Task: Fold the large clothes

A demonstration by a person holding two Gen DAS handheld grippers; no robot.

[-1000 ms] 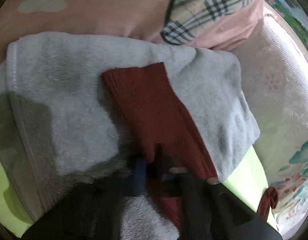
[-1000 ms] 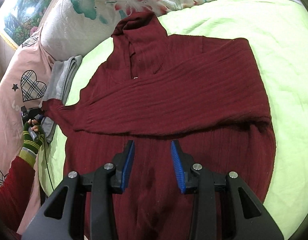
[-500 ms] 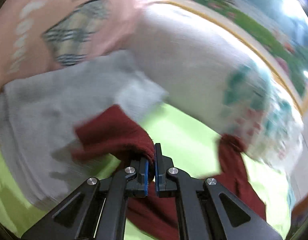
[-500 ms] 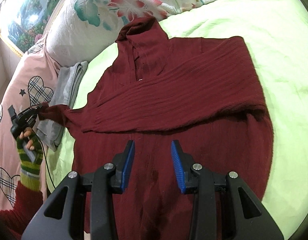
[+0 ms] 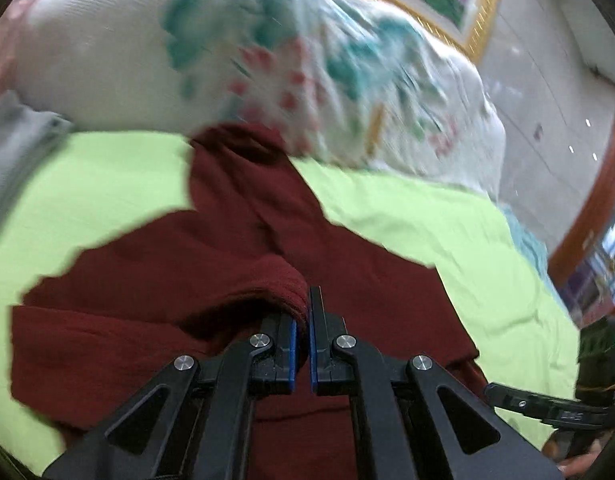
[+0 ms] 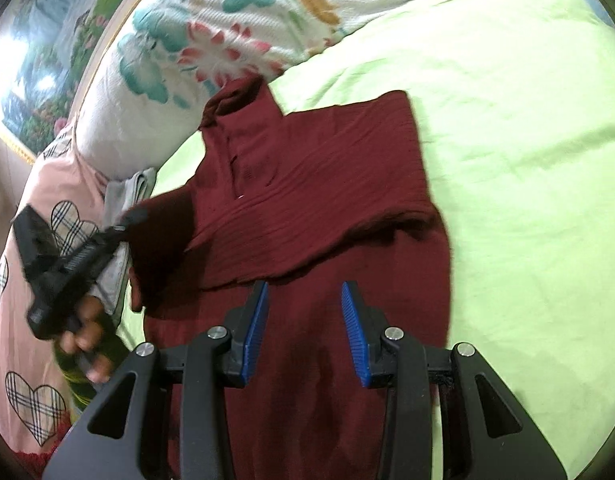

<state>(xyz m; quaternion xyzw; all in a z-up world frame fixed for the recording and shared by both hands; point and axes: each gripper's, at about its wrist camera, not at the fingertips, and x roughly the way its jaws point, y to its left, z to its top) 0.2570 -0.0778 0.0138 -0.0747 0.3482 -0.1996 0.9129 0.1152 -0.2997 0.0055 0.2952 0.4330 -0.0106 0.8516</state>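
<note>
Sleeve cuff (image 5: 285, 280) carried off the grey towel (image 6: 125, 196) and over the dark red ribbed sweater (image 6: 327, 184), left gripper (image 5: 303, 320) pinched tight on it, right gripper (image 6: 303, 312) part open, empty, above the sweater's hem, sweater flat on green sheet (image 6: 507, 120), collar against floral pillow (image 6: 187, 60)

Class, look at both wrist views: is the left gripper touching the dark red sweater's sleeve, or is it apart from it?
Touching. The left wrist view shows the left gripper shut on the sleeve cuff, knit pinched between its blue pads.
</note>
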